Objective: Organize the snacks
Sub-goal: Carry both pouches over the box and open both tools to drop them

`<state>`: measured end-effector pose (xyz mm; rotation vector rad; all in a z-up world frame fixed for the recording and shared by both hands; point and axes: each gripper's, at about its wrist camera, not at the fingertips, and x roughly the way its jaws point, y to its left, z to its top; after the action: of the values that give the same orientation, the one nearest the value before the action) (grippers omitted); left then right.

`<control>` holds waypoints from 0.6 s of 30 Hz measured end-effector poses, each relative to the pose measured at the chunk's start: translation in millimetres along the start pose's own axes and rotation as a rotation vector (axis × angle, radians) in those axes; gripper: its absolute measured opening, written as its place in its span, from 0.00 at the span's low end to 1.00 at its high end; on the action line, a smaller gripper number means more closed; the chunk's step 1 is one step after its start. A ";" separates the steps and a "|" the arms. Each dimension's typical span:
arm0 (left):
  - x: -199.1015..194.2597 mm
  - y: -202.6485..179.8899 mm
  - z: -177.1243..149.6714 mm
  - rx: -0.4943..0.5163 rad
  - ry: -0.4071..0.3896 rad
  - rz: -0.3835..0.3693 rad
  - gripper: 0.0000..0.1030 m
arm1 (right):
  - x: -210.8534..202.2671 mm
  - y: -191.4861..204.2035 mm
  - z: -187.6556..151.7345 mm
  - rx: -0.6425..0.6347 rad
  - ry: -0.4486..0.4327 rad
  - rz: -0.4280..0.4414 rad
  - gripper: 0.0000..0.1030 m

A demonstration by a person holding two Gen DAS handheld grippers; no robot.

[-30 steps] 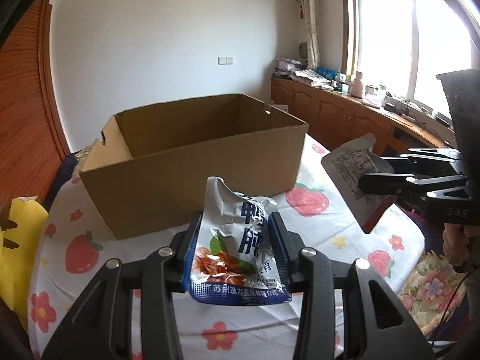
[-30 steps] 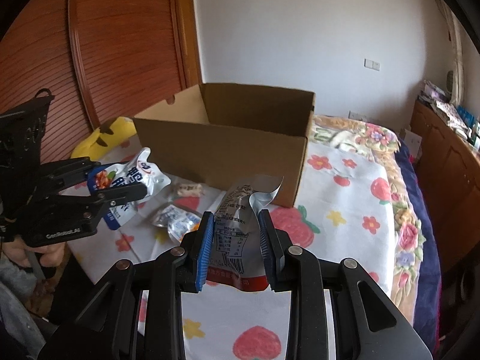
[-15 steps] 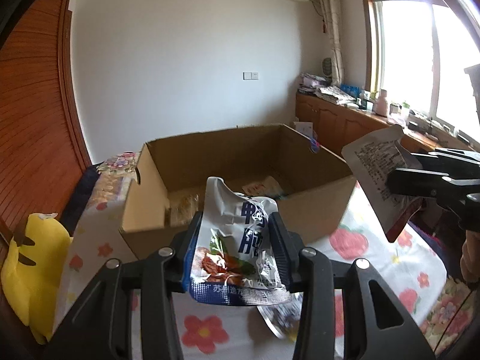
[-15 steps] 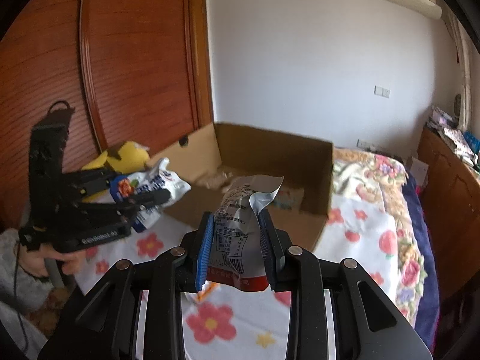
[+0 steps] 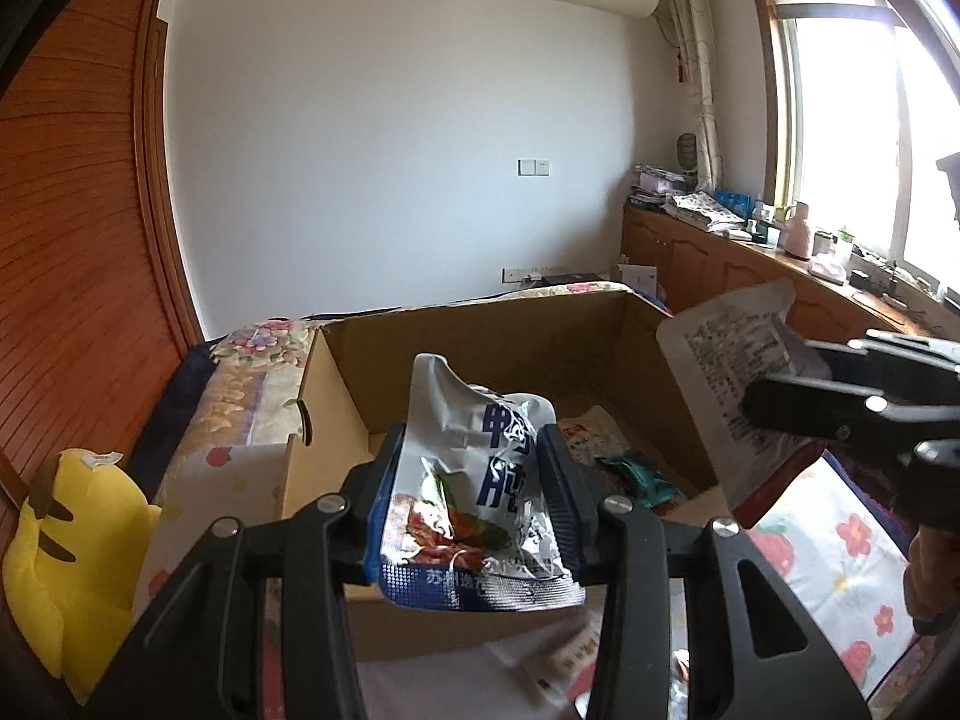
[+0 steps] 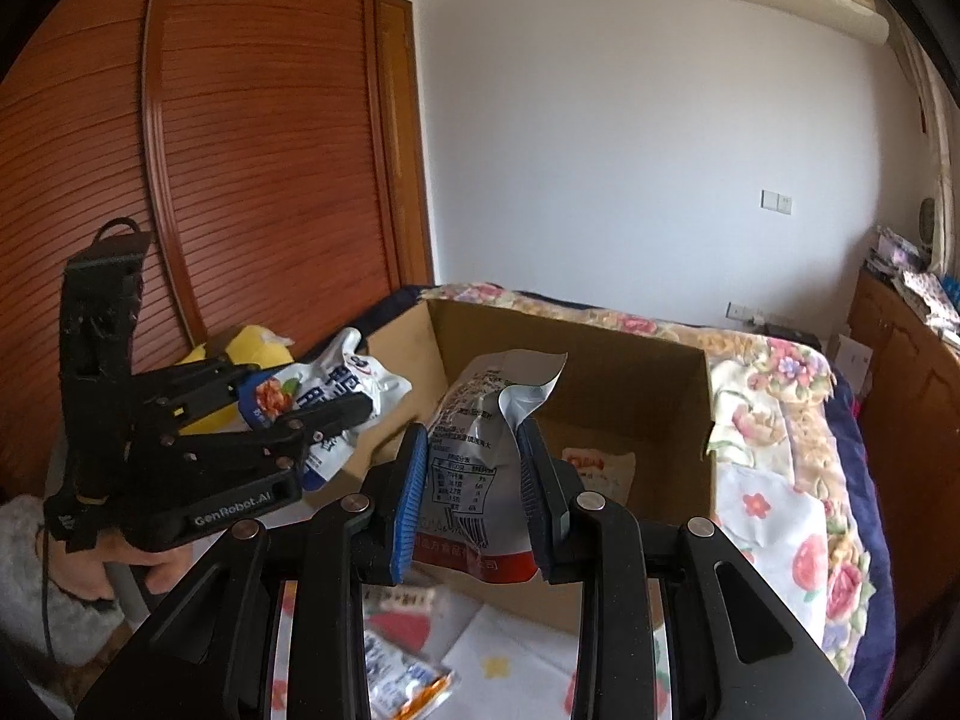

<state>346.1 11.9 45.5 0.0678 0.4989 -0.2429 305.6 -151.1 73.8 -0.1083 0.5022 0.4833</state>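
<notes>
Both claws loaded, transport step of the snack sort.

Left gripper (image 5: 477, 492): jaws clamped on the blue-and-silver snack pouch (image 5: 480, 498), pouch upright between the pads, top flopping forward. Right gripper (image 6: 474, 492): jaws closed on the silver pouch with the red bottom edge (image 6: 480, 468), label side facing the camera, torn top curling over.

Just ahead of and below both claws: the open cardboard box (image 5: 636, 348), near wall under the fingertips. Looks like both pouches hang at or just past the near rim, not deep inside. On the box floor beyond: a white-and-red packet (image 6: 597, 468) and a teal wrapper (image 5: 639, 477).

Below the right claw, on the near side of the box: loose packets (image 6: 408, 684) on the floral cloth (image 6: 780, 510), not yet picked.

Off to the left claw's left: yellow plush (image 5: 72, 546), irrelevant.

Next, my read: push both forward clear of the rim, lower, open the jaws. Stagger releases so the pouches don't snag each other, then return for the loose packets.
</notes>
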 end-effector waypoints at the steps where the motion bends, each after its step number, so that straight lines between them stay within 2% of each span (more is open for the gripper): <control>1: 5.1 2.0 1.2 -0.001 0.001 0.005 0.40 | 6.2 -1.9 -0.6 0.003 0.006 -0.001 0.28; 10: 28.4 9.2 10.5 0.001 -0.015 0.019 0.41 | 50.5 -27.3 0.3 0.036 0.037 -0.014 0.28; 18: 50.0 18.5 8.5 -0.029 -0.012 0.013 0.41 | 71.7 -40.1 2.9 0.074 0.042 -0.024 0.28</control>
<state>397.2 18.1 28.9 0.0411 0.4902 -0.2233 380.7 -155.9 40.8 -0.0537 0.5591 0.4391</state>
